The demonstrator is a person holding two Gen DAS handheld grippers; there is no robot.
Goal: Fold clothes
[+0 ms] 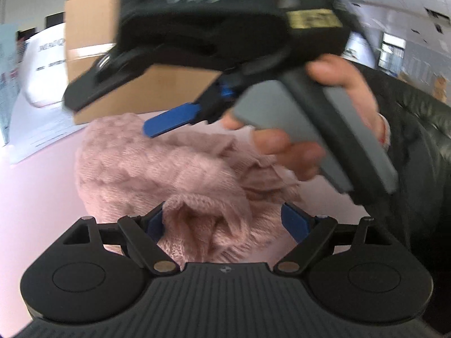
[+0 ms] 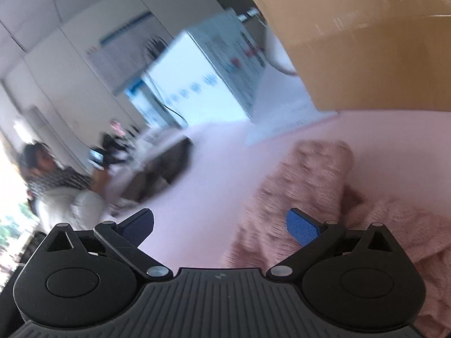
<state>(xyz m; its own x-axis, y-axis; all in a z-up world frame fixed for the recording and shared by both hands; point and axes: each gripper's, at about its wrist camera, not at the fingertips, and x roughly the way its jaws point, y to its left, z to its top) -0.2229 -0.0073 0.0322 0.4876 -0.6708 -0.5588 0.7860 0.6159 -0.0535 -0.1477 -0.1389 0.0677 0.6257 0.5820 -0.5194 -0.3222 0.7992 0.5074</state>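
A fluffy pink knit sweater [image 1: 157,166] lies bunched on the pale pink table [image 1: 36,197]. My left gripper [image 1: 225,222] is open low over it, and a rolled fold of the knit sits between its wide-apart blue fingers [image 1: 294,222]. In the left wrist view a hand [image 1: 346,84] holds the right gripper tilted above the sweater, one blue finger [image 1: 172,118] pointing down-left. In the right wrist view my right gripper [image 2: 220,225] is open with only table between its fingers. The sweater [image 2: 304,180] lies under and beyond its right finger [image 2: 301,229]. Both views are motion-blurred.
A large cardboard box [image 1: 90,42] stands at the table's far side, also in the right wrist view [image 2: 366,42]. A white and blue box [image 2: 203,79] and a paper sheet [image 1: 36,129] lie nearby. A dark jacket sleeve [image 1: 417,146] fills the right. A person [image 2: 53,177] sits in the background.
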